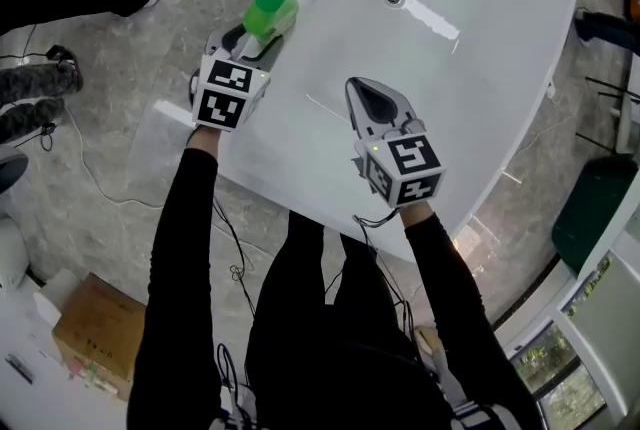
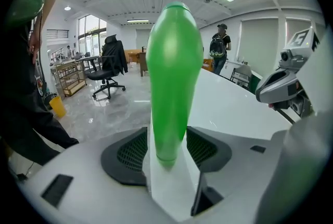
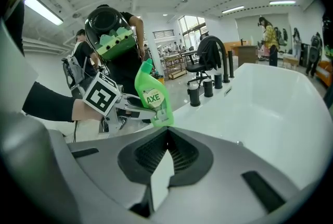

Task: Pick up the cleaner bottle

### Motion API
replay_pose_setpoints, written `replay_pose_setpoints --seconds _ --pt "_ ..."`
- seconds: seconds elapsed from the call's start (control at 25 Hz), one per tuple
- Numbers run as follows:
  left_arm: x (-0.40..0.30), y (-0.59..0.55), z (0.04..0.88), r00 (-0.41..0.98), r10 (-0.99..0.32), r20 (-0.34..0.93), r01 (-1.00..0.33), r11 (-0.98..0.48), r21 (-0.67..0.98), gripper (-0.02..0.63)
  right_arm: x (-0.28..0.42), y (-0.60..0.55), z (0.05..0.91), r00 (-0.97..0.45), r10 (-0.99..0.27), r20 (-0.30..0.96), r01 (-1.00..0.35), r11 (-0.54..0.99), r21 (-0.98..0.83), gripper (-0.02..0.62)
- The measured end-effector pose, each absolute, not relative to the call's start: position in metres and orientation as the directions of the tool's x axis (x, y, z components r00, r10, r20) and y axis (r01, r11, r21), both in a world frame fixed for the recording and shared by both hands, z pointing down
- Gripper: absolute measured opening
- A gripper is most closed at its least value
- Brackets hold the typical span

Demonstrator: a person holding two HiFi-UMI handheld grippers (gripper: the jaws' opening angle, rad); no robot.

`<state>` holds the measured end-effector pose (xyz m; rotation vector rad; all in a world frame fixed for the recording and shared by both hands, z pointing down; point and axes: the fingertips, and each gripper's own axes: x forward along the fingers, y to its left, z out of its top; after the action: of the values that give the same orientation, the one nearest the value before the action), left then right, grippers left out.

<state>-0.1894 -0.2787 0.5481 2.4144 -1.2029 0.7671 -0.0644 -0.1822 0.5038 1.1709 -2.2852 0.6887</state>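
My left hand-held gripper stands released around the green cleaner bottle on the bathtub's left edge. My right hand-held gripper is clenched and empty.

In the head view the left gripper is hiding the base of the bottle, and the tub is running off the top edge.
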Motion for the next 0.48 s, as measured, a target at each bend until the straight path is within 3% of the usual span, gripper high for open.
replay_pose_setpoints --seconds 0.48 --pt "-0.173 -0.300 0.545 0.519 -0.634 0.574 -0.789 -0.613 0.036 0.238 -0.059 -0.182 0.513 -0.511 -0.580 0.634 -0.843 0.483 -0.237 0.002"
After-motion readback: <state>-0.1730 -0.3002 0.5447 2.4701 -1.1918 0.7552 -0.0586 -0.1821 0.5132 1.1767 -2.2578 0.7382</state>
